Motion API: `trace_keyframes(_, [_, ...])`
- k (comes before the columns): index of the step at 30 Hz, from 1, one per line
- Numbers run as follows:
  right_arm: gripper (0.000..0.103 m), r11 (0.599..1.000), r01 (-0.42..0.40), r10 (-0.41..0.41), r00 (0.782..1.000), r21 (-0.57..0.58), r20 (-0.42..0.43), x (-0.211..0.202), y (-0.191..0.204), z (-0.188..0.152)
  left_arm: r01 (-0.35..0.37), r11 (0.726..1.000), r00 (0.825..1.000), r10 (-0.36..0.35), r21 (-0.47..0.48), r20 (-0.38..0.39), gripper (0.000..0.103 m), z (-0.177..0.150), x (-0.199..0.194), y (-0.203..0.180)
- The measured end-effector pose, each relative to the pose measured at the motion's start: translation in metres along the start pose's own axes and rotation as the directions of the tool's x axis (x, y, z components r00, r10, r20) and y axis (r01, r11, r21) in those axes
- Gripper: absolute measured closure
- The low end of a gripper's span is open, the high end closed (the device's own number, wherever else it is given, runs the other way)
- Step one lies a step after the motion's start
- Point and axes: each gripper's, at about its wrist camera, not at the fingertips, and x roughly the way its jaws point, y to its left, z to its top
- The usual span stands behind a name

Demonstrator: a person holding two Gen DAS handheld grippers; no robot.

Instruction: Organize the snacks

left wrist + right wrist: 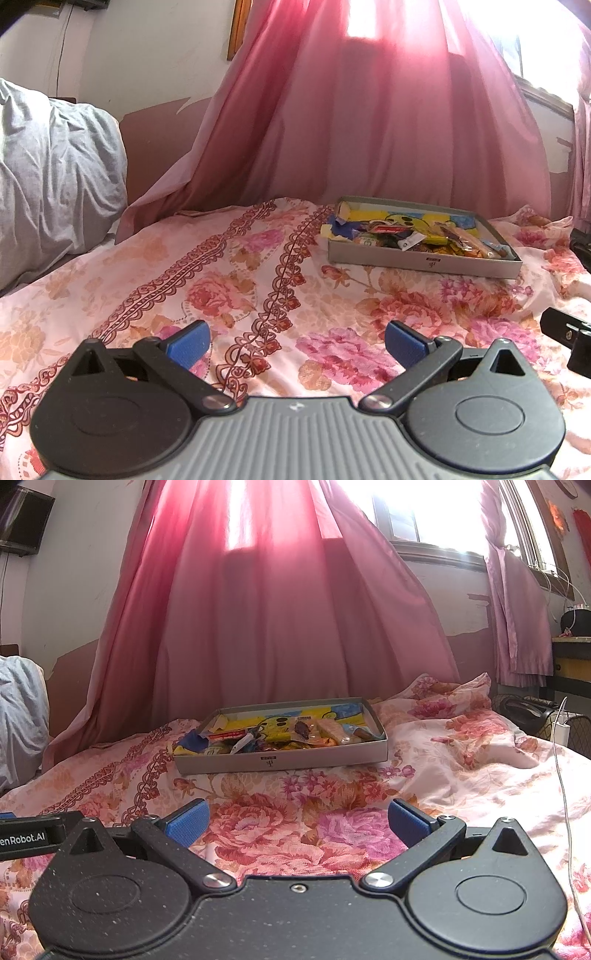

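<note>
A shallow grey box (424,260) (280,762) lies on the floral bedsheet, filled with several wrapped snacks (413,236) (280,734) over a yellow and blue lining. My left gripper (297,341) hovers low over the sheet, well short of the box and to its left, open with nothing between its blue pads. My right gripper (297,821) faces the box from the near side, also open and holding nothing. The left gripper's black body (33,836) shows at the left edge of the right wrist view.
A pink curtain (280,620) hangs behind the box. A grey pillow (55,166) lies at the left. A white cable (565,794) and a dark bag (528,710) sit at the right bed edge. Rumpled sheet (461,716) rises right of the box.
</note>
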Motion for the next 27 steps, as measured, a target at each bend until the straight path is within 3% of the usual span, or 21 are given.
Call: trace_keyframes(27, [0.001,1.000,-0.008,0.008,1.000,-0.012,-0.016,0.0032,0.0013,-0.0017,0.006,1.000,1.000,-0.006,0.018,-0.021,0.000,-0.0017,0.0031,0.0013])
